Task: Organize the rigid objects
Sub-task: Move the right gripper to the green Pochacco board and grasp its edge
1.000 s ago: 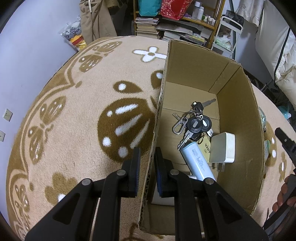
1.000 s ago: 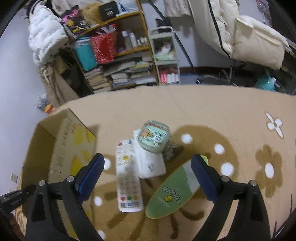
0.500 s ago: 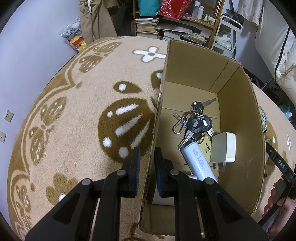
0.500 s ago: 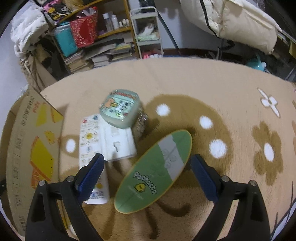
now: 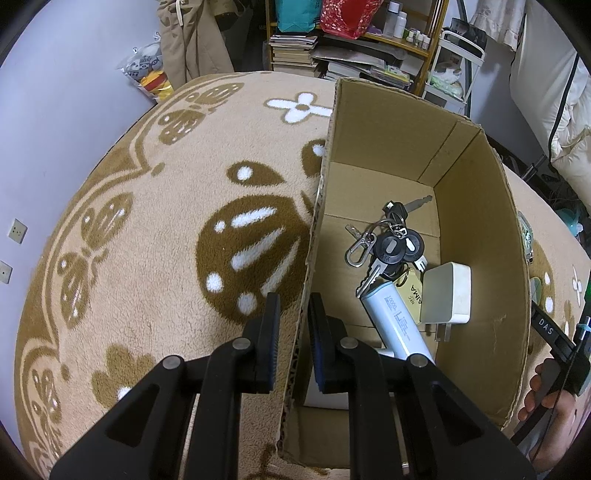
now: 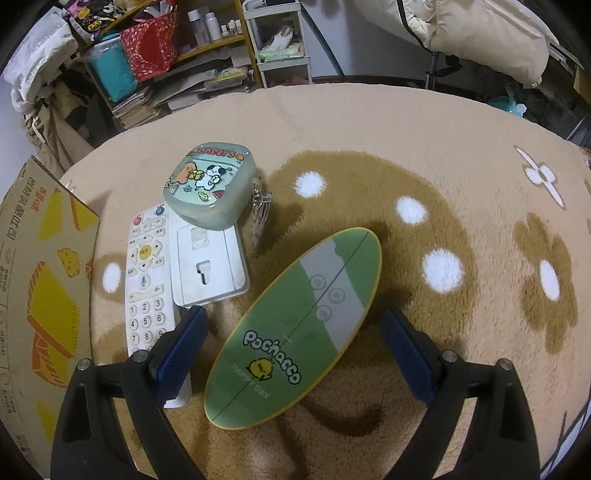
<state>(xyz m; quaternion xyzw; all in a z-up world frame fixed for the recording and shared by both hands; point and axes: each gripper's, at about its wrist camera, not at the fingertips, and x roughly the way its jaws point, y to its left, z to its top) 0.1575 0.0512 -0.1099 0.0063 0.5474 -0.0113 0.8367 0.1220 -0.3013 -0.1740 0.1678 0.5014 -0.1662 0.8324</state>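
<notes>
Keys (image 5: 391, 240), a pale blue power bank (image 5: 397, 321) and a white charger (image 5: 447, 293) already lie in the brown cardboard box (image 5: 480, 236), whose wall my left gripper (image 5: 293, 339) pinches. My right gripper (image 6: 291, 350), spread wide, straddles the green oval board (image 6: 295, 325) on the rug (image 6: 369, 122); the white remote (image 6: 146, 280), white case (image 6: 208, 266) and green pouch (image 6: 210, 184) beside it remain too, I judge.

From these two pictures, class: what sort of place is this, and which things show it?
Most likely a room in a home: a patterned plush rug on the floor, cluttered shelves of books and bottles, and pale bedding at the back.
</notes>
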